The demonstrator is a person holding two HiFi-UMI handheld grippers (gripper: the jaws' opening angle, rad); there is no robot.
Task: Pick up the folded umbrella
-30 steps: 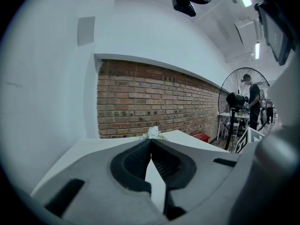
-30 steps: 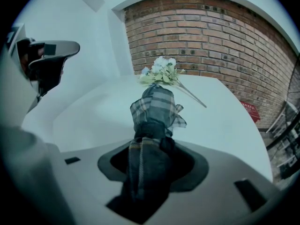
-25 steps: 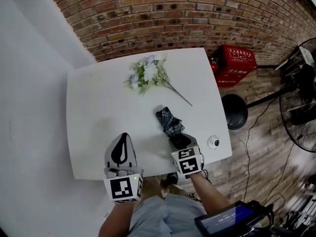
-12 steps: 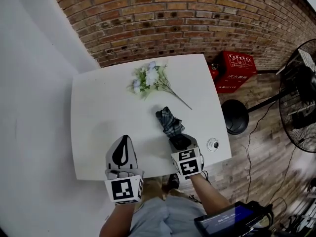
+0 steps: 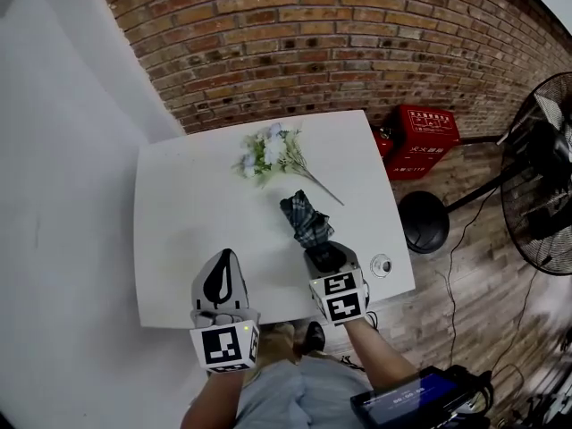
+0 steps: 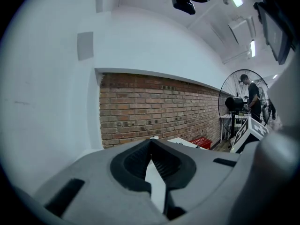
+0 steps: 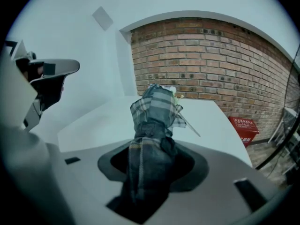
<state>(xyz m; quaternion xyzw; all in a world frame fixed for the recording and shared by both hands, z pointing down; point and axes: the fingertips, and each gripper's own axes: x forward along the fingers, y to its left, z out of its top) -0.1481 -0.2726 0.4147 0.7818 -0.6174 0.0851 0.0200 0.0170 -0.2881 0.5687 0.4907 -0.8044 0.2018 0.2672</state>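
The folded umbrella (image 5: 306, 221) is dark plaid cloth, and my right gripper (image 5: 323, 256) is shut on its near end. In the right gripper view the umbrella (image 7: 151, 130) fills the gap between the jaws and sticks out ahead, held up off the white table (image 5: 197, 213). My left gripper (image 5: 219, 275) hovers over the table's near left part, jaws closed together with nothing between them. In the left gripper view its fingertips (image 6: 151, 142) meet at a point, aimed at the brick wall.
A bunch of pale artificial flowers (image 5: 268, 150) lies at the table's far side. A small round object (image 5: 382, 264) sits near the right front corner. A red crate (image 5: 420, 139), a black round base (image 5: 424, 222) and a large fan (image 5: 541, 186) stand on the floor to the right.
Both grippers have risen slightly; the right one lifts the umbrella's near end with it. The head view has shifted, so the table sits lower in the picture.
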